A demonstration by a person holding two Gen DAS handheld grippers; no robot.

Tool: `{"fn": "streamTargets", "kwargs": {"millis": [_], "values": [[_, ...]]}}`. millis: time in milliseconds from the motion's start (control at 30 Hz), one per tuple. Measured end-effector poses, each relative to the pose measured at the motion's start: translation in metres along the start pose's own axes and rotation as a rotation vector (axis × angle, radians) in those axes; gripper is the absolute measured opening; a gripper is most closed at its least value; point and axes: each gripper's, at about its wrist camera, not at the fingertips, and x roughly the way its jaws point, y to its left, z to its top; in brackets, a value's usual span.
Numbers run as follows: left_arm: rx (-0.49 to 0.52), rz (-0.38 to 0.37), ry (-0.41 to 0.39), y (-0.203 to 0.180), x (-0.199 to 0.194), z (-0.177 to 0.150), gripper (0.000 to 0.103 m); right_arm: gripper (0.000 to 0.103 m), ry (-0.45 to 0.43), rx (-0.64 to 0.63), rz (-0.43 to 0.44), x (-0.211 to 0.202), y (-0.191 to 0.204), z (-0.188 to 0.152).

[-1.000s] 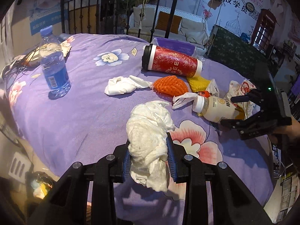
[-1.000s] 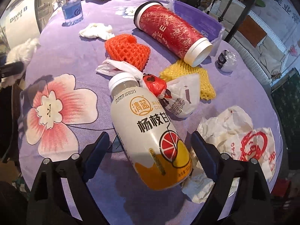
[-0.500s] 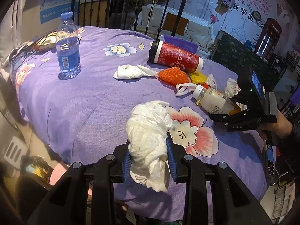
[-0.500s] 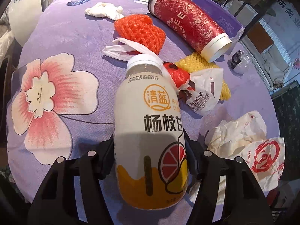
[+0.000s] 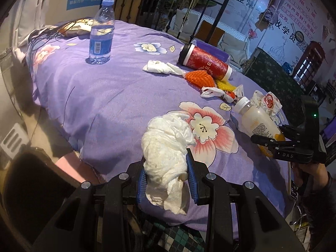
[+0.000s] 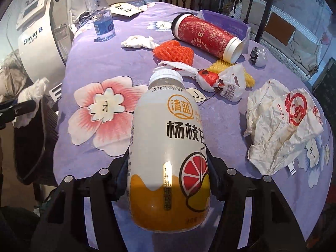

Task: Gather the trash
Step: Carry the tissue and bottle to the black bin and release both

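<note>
My left gripper [image 5: 167,176] is shut on a crumpled white tissue wad [image 5: 168,142], held above the near edge of the purple flowered table [image 5: 105,96]. My right gripper [image 6: 168,168] is shut on a white and orange drink bottle [image 6: 168,138] and holds it lifted over the cloth; the bottle also shows in the left wrist view [image 5: 256,121]. On the table lie a second tissue [image 5: 159,67], orange foam netting [image 5: 199,77], yellow netting [image 6: 247,75], a knotted white and red bag [image 6: 220,79] and a crumpled printed wrapper [image 6: 283,121].
A red canister [image 5: 205,63] lies on its side at the back. A blue water bottle [image 5: 101,35] stands at the far left. A black bin [image 6: 31,138] sits beside the table's left edge, with a white machine [image 6: 40,42] behind it.
My right gripper closed on the drink bottle and lifted it off the cloth. My left gripper drew back toward the table's near edge with the tissue still in it.
</note>
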Motion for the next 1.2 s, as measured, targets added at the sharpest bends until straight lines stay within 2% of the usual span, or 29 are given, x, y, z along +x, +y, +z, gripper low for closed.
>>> {"fn": "streamTargets", "kwargs": {"millis": [133,333,467,567,700,767,833,933,1067,1200], "values": [[-0.045,0.046,0.017,0.023,-0.014,-0.020,0.032,0.062,-0.077,0.009,0.042,-0.018,0.026,0.001],[-0.143,0.193,0.071,0.083,-0.033,-0.049,0.032,0.062,-0.132,-0.007,0.144,-0.024,0.073,0.005],[-0.224,0.294,0.176,0.128,-0.022,-0.069,0.032,0.062,-0.131,-0.033,0.227,-0.016,0.109,0.008],[-0.297,0.323,0.244,0.152,-0.009,-0.081,0.032,0.062,-0.128,-0.061,0.271,-0.013,0.136,0.007],[-0.318,0.348,0.343,0.166,0.012,-0.090,0.033,0.062,-0.124,-0.106,0.306,-0.012,0.165,0.003],[-0.314,0.363,0.383,0.168,0.019,-0.093,0.040,0.062,-0.121,-0.122,0.321,-0.013,0.175,0.000],[-0.312,0.387,0.402,0.169,0.021,-0.095,0.061,0.062,-0.116,-0.140,0.333,-0.013,0.184,-0.002],[-0.320,0.378,0.375,0.168,0.015,-0.095,0.070,0.062,-0.105,-0.163,0.354,-0.013,0.196,-0.005],[-0.313,0.386,0.323,0.166,-0.003,-0.092,0.071,0.062,-0.070,-0.198,0.392,-0.005,0.216,-0.008],[-0.349,0.449,0.159,0.169,-0.048,-0.078,0.073,0.062,0.003,-0.236,0.451,0.012,0.240,-0.010]]}}
